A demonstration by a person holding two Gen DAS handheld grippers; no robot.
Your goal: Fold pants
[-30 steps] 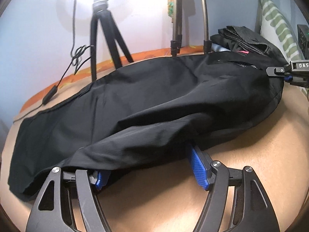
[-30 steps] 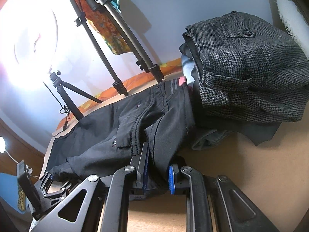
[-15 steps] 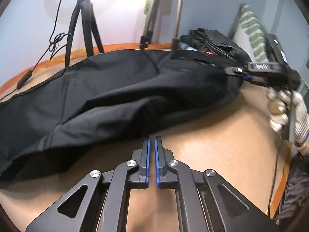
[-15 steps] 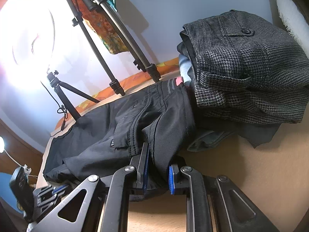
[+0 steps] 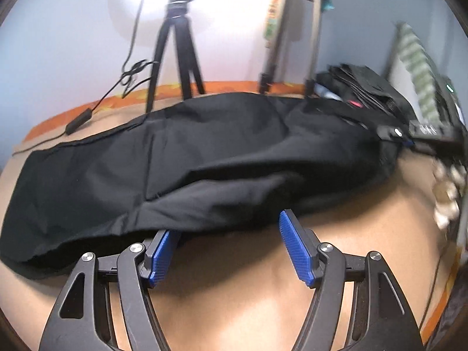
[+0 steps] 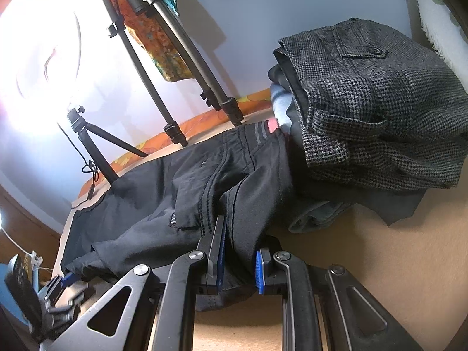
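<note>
Left gripper (image 5: 228,248), bottom centre: jaws wide apart at the near hem of the black pants (image 5: 187,158), which span mid-frame on the tan surface (image 5: 234,292). Right gripper (image 6: 239,259): jaws clamped on the waistband. Upper right: houndstooth garment (image 6: 380,111) on a pile.

One pair of black fabric pants (image 5: 204,152), two tripods — one black (image 5: 178,55), one grey metal (image 5: 292,35) — and one pile of folded garments (image 6: 380,111) are counted.
</note>
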